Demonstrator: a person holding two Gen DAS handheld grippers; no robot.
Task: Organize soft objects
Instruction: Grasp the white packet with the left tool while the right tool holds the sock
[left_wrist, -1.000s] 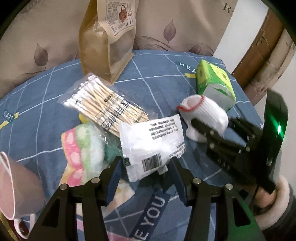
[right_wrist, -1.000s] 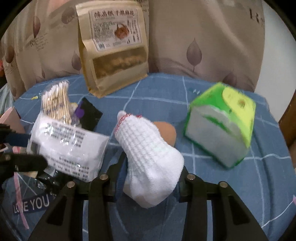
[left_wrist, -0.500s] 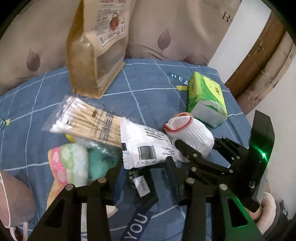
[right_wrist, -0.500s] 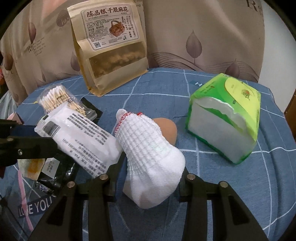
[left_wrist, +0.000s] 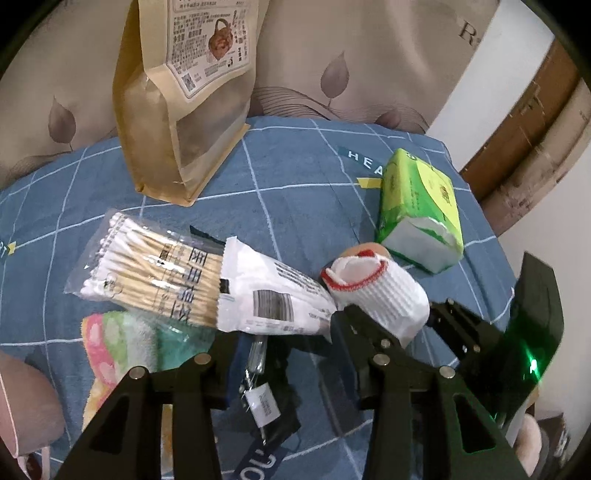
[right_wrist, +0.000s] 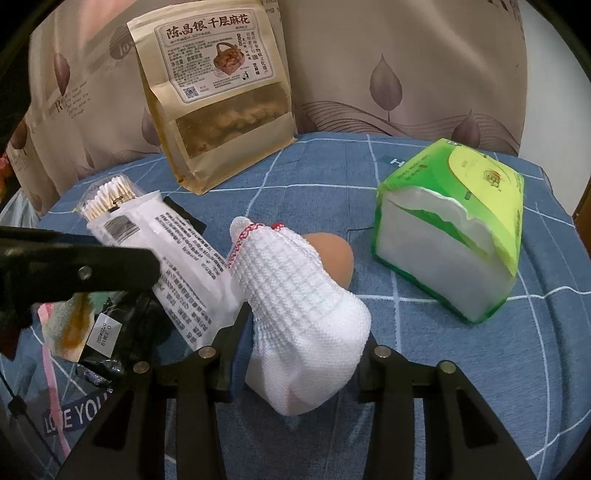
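My left gripper (left_wrist: 284, 358) is shut on a white plastic packet (left_wrist: 269, 295) with a barcode and holds it tilted above the blue checked cloth. The packet also shows in the right wrist view (right_wrist: 184, 266). My right gripper (right_wrist: 299, 354) is shut on a rolled white knit glove (right_wrist: 295, 317) with a red hem. The glove also shows in the left wrist view (left_wrist: 376, 291), just right of the packet. A tan rounded object (right_wrist: 330, 258) lies behind the glove.
A bag of cotton swabs (left_wrist: 155, 269) and a pastel towel (left_wrist: 122, 343) lie left. A kraft snack bag (right_wrist: 221, 99) stands at the back. A green tissue pack (right_wrist: 454, 236) lies right. A black tagged item (left_wrist: 266, 402) lies under the left gripper.
The left gripper has lifted the white packet and carried it right, close to the glove. The right gripper has held the glove nearly still.
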